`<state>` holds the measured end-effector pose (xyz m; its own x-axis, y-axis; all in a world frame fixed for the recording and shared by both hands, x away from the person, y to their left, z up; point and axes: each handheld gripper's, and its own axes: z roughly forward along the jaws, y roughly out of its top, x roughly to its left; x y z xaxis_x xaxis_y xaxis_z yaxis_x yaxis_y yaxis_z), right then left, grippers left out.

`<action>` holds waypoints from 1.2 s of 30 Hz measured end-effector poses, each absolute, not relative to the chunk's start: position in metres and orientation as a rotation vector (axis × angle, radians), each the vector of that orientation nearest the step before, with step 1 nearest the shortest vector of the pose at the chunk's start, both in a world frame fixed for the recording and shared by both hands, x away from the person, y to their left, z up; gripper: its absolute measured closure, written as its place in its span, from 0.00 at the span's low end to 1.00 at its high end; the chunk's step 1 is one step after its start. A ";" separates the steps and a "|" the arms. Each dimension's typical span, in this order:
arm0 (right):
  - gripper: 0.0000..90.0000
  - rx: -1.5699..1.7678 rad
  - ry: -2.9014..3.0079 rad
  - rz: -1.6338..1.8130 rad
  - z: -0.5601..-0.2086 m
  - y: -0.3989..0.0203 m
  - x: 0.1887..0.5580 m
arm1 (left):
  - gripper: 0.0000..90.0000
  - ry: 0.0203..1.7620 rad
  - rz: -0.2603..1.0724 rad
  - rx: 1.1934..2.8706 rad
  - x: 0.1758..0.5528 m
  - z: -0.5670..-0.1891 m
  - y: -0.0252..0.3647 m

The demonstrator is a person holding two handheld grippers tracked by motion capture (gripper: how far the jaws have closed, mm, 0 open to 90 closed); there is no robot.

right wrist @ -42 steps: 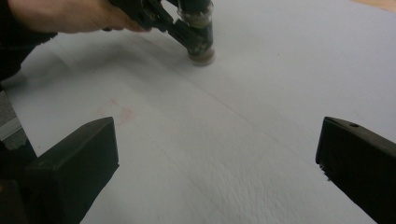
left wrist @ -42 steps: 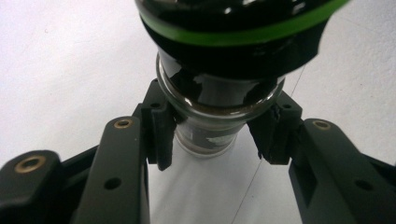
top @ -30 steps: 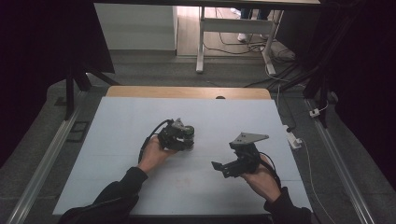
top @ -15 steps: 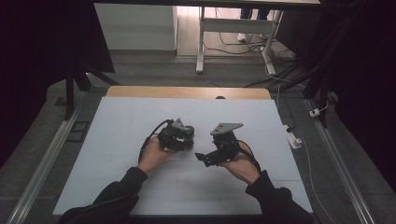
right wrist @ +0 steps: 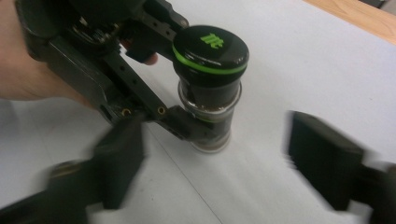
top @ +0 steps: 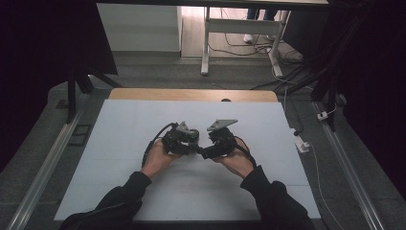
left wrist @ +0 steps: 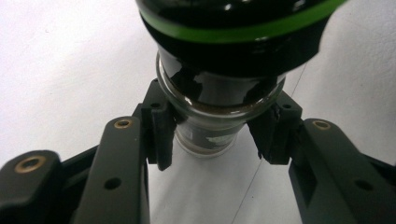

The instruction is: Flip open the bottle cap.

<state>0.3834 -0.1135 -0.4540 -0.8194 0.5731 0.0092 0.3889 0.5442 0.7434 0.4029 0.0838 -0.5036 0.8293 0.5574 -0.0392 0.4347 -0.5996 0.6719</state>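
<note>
1. Two grippers meet at the middle of the white table (top: 119, 143), and one small glass jar (right wrist: 212, 100) sits between them.
2. Left gripper (left wrist: 212, 140) clamps the jar by its glass neck, pads pressed on both sides just under the black lid (right wrist: 211, 46) with the green ring. That low grip, I judge, leaves the lid free for the other hand.
3. Jar stands upright, its base on or just above the table; which, I cannot tell.
4. Right gripper (right wrist: 215, 154) comes in from 3 o'clock in the high view. Its jaws have just been closing yet stand apart, blurred, either side of the jar, touching nothing.
5. Likely aim: take the lid while the left holds the body steady.
6. Surface is plain white, bare around the jar, with a wooden edge (top: 191, 94) at 12 o'clock.
7. Beyond it: dark grey floor, a desk frame (top: 207, 38), loose cables (top: 249, 48) and a power strip (top: 302, 143) at 3 o'clock.
</note>
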 end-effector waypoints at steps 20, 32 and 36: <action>0.99 0.786 2.630 1.147 -0.457 -0.104 0.392 | 0.59 0.729 0.227 2.303 0.403 -0.504 0.084; 0.99 0.768 2.626 1.197 -0.446 -0.102 0.386 | 0.60 0.728 0.232 2.305 0.402 -0.504 0.083; 0.99 0.771 2.627 1.191 -0.447 -0.101 0.387 | 0.60 0.728 0.235 2.306 0.402 -0.504 0.083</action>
